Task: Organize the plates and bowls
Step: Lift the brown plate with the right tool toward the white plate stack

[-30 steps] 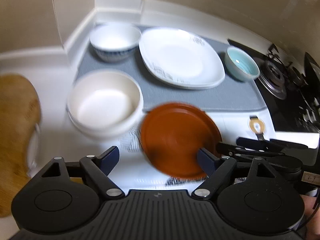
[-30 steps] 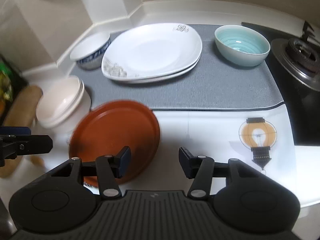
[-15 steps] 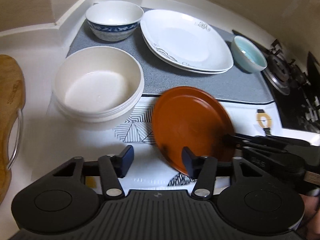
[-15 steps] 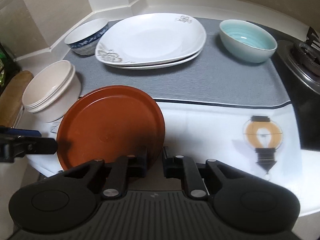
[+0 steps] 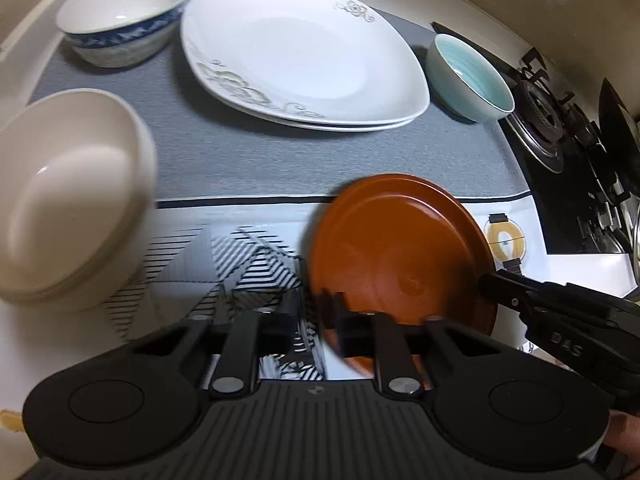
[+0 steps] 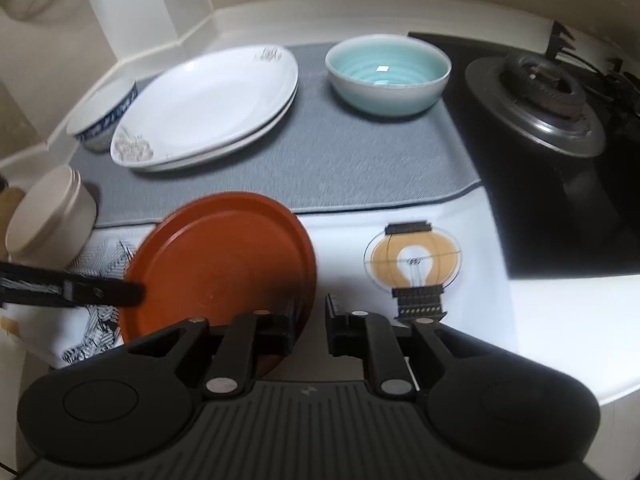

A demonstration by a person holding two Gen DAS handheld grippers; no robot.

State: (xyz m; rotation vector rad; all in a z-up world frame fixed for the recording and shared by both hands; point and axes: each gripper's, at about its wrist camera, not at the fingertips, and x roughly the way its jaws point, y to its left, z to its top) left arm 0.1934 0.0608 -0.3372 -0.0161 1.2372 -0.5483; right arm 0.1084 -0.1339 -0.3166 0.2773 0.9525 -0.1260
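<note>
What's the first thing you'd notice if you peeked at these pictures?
The big orange-brown plate, tilted up above the patterned mat, with the left gripper and right gripper pinching its rim from opposite sides. Behind it, on the grey mat, sit stacked white plates and a bright turquoise bowl beside the stove burner.

Cream bowl stack [image 5: 68, 200] blurred, cut off at left edge.

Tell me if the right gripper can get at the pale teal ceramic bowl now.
Probably, once free: nothing stands on the grey mat between the right gripper and the pale teal ceramic bowl, but the round brown plate has its rim right at it.
</note>
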